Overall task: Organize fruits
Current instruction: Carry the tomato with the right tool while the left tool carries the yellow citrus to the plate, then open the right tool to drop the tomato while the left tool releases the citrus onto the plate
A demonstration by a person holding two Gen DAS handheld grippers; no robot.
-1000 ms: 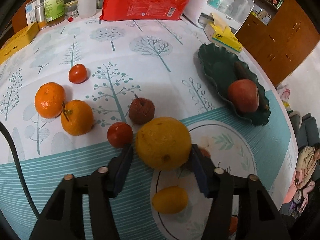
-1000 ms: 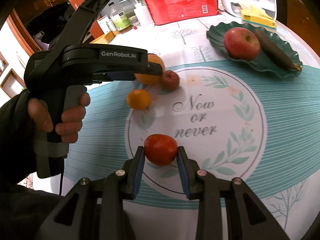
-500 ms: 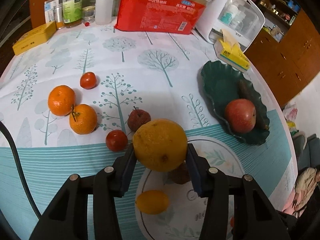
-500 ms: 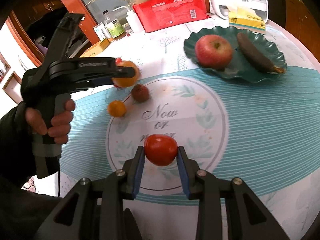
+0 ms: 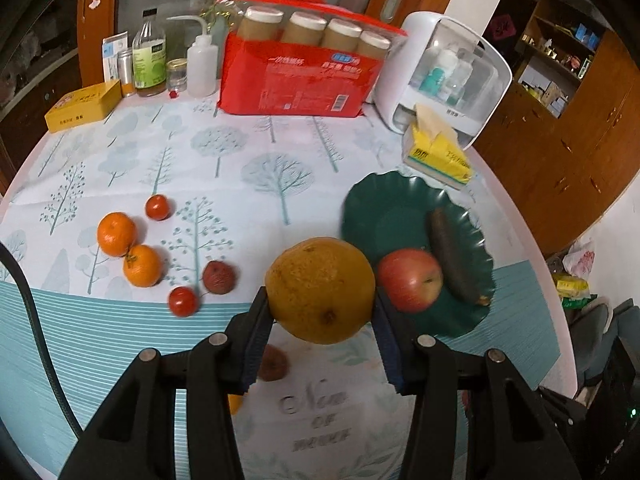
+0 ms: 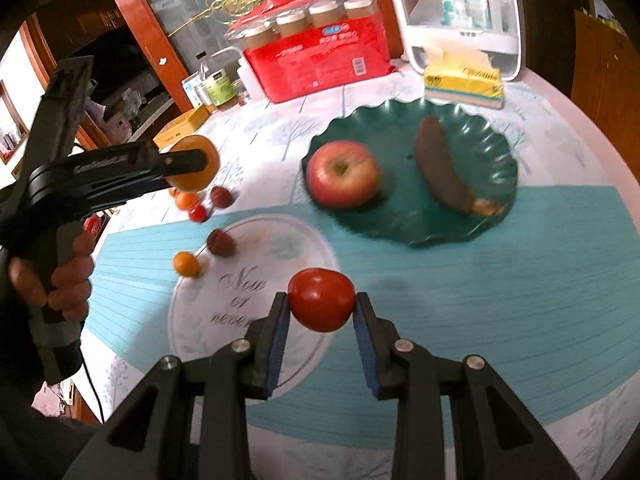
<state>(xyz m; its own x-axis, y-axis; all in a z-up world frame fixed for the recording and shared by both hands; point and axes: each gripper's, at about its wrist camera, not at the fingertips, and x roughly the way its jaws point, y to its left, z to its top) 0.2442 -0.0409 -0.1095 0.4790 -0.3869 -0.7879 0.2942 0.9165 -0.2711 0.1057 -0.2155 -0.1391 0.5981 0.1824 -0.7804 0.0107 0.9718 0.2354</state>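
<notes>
The left gripper is pinching a large yellow-orange citrus between its blue pads, holding it clear of the tabletop just beside the near-left rim of the green plate. The right gripper is clamping a red tomato in the air over the teal band of the tablecloth, in front of the plate. On the plate a red apple is lying beside a dark, blackened banana. Left on the cloth are two small oranges touching each other, two small red tomatoes, two wrinkled dark-red fruits and a small orange fruit near the printed circle. In the right wrist view a hand is gripping the left tool's handle.
</notes>
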